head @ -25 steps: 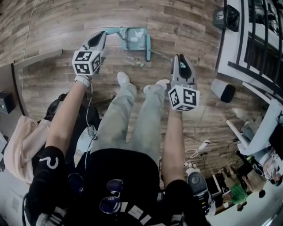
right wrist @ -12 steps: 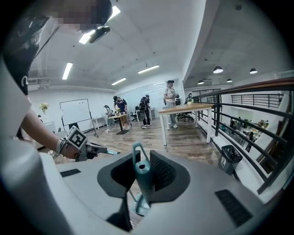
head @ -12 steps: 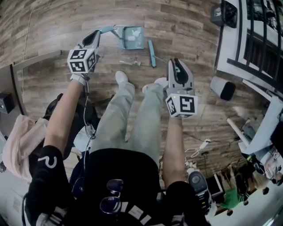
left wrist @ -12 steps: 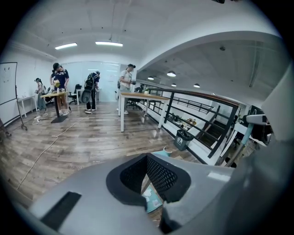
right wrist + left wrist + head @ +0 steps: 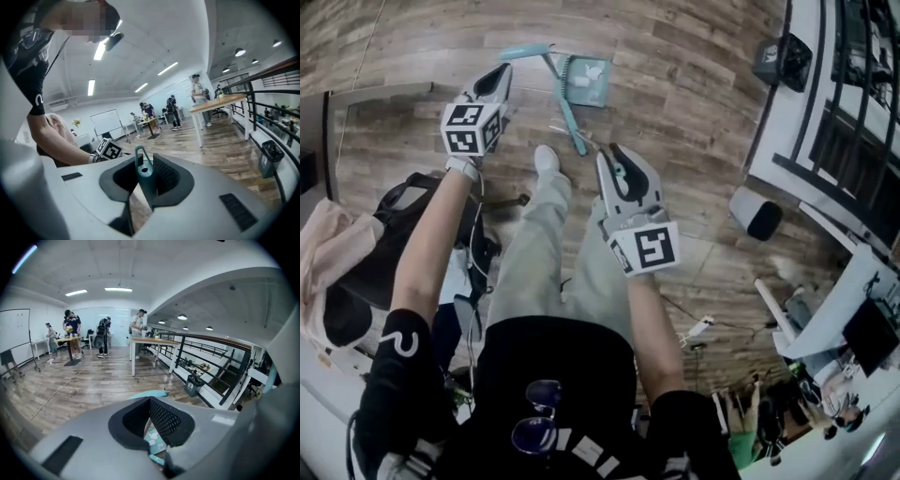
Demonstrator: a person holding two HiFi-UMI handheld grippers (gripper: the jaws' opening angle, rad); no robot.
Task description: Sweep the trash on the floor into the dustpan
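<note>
A teal dustpan [image 5: 586, 81] lies on the wood floor ahead of my feet, with white scraps in it. Its handle [image 5: 525, 52] runs left to the tip of my left gripper [image 5: 502, 71], whose jaws stand closed at that handle. In the left gripper view the handle [image 5: 143, 394] arcs just behind the meeting fingertips, and the dustpan [image 5: 154, 442] shows through the gap. My right gripper [image 5: 606, 156] is shut on the end of the teal brush [image 5: 567, 108]. The brush's looped handle end [image 5: 141, 165] stands between the pads. Small clear trash [image 5: 565, 130] lies beside the brush.
A black bag [image 5: 403, 202] lies at my left by a low board edge [image 5: 384, 94]. At the right are a grey cylinder [image 5: 757, 215], a dark bin [image 5: 783, 58] and a railing [image 5: 825, 131]. A white cable [image 5: 698, 328] trails on the floor. People stand at distant tables [image 5: 140, 339].
My right gripper has swung left and forward and taken hold of the brush, which lay free to the right of the dustpan. The brush now slants toward me. The left gripper has barely moved.
</note>
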